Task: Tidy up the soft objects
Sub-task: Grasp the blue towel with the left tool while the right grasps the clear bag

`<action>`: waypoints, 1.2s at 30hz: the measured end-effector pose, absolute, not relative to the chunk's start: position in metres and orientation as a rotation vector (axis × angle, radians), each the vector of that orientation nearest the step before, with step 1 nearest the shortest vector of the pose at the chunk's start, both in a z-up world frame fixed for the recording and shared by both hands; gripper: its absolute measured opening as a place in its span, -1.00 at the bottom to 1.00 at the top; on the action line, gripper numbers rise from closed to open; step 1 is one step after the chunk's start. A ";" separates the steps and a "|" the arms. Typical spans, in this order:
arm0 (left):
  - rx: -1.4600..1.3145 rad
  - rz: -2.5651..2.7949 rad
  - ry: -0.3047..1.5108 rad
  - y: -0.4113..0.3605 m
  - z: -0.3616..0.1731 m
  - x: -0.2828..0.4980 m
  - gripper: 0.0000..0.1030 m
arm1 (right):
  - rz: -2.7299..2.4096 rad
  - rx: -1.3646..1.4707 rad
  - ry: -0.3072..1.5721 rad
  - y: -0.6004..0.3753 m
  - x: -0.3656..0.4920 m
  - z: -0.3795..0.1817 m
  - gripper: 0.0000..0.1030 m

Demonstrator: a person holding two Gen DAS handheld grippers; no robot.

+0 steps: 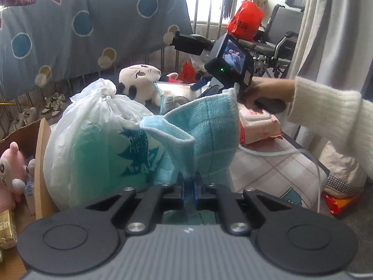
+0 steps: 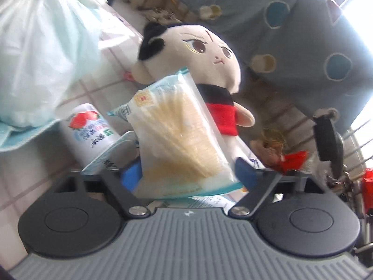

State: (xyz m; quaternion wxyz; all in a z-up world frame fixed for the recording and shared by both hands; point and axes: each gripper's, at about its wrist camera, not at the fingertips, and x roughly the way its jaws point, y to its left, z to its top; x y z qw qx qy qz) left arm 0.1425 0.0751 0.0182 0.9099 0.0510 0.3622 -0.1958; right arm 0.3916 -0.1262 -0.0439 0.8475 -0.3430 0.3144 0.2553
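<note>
While my left claw [image 1: 190, 183] pinches the cloth [image 1: 205, 135] by one corner so it hangs clear of the bed [image 1: 275, 170], my right claw [image 2: 188, 175] straddles the packet [image 2: 177, 137], pads beside it but grip uncertain.

Left wrist view: the knitted cloth [image 1: 205, 137] rises from between the left gripper [image 1: 189, 184] fingers, near centre. The tied plastic bag [image 1: 98, 135] stands just left of it, with the cardboard box [image 1: 42, 154] further left. The plush doll [image 1: 139, 81] lies behind the bag. Right wrist view: the wafer packet [image 2: 179, 137] sits between the right gripper [image 2: 188, 175] fingers, before the doll; the can [image 2: 91, 130] lies left of the packet.
</note>
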 end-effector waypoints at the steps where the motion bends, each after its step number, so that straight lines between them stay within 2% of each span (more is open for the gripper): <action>1: 0.099 -0.409 0.749 0.076 0.019 0.142 -0.84 | 0.544 -0.661 0.683 -0.128 0.393 -0.041 -0.24; 4: 0.056 -0.406 0.769 0.083 0.018 0.138 -0.84 | 0.532 -0.572 0.719 -0.133 0.389 -0.033 -0.45; 11: 0.068 -0.387 0.779 0.084 0.021 0.119 -0.84 | 0.541 -0.474 0.698 -0.154 0.335 0.005 -0.52; 12: 0.070 -0.394 0.785 0.083 0.020 0.116 -0.76 | 0.541 -0.470 0.690 -0.156 0.323 0.012 -0.57; 13: 0.069 -0.401 0.788 0.082 0.019 0.112 -0.69 | 0.562 -0.460 0.686 -0.158 0.313 0.019 -0.76; 15: 0.073 -0.401 0.780 0.079 0.016 0.104 -0.47 | 0.584 -0.434 0.696 -0.163 0.289 0.031 -0.85; 16: 0.074 -0.399 0.782 0.077 0.014 0.100 -0.41 | 0.585 -0.441 0.709 -0.164 0.279 0.035 -0.85; 17: 0.078 -0.409 0.789 0.076 0.011 0.098 -0.24 | 0.585 -0.445 0.728 -0.165 0.267 0.037 -0.85; 18: 0.087 -0.421 0.797 0.073 0.007 0.096 0.01 | 0.582 -0.430 0.752 -0.168 0.256 0.038 -0.84; 19: 0.106 -0.430 0.798 0.068 0.003 0.096 0.15 | 0.603 -0.414 0.789 -0.171 0.245 0.037 -0.84; 21: 0.172 -0.437 0.783 0.053 -0.010 0.099 0.63 | 0.620 -0.395 0.801 -0.176 0.223 0.033 -0.82; 23: 0.213 -0.439 0.757 0.038 -0.024 0.111 0.72 | 0.617 -0.427 0.800 -0.177 0.210 0.027 -0.78; 26: 0.214 -0.427 0.786 0.017 -0.050 0.145 0.72 | 0.542 -0.417 0.812 -0.182 0.210 0.022 -0.34; 28: 0.204 -0.354 0.800 0.009 -0.065 0.169 0.72 | 0.519 -0.363 0.808 -0.188 0.218 0.022 0.20; 29: 0.206 -0.331 0.804 0.007 -0.072 0.178 0.73 | 0.516 -0.338 0.807 -0.188 0.222 0.021 0.34; 30: 0.216 -0.303 0.794 0.005 -0.078 0.186 0.80 | 0.521 -0.320 0.804 -0.188 0.227 0.021 0.64; 31: 0.227 -0.271 0.786 0.005 -0.083 0.192 0.85 | 0.529 -0.305 0.794 -0.187 0.229 0.020 0.82; 32: 0.246 -0.242 0.800 0.005 -0.089 0.199 0.85 | 0.542 -0.297 0.782 -0.184 0.233 0.019 0.86; 33: 0.253 -0.228 0.827 0.006 -0.095 0.205 0.73 | 0.545 -0.291 0.776 -0.180 0.237 0.017 0.89; 34: 0.221 -0.240 0.846 0.011 -0.100 0.206 0.51 | 0.541 -0.283 0.780 -0.177 0.242 0.015 0.96; 36: 0.145 -0.296 0.860 0.023 -0.097 0.200 -0.49 | 0.543 -0.275 0.803 -0.168 0.253 0.007 0.98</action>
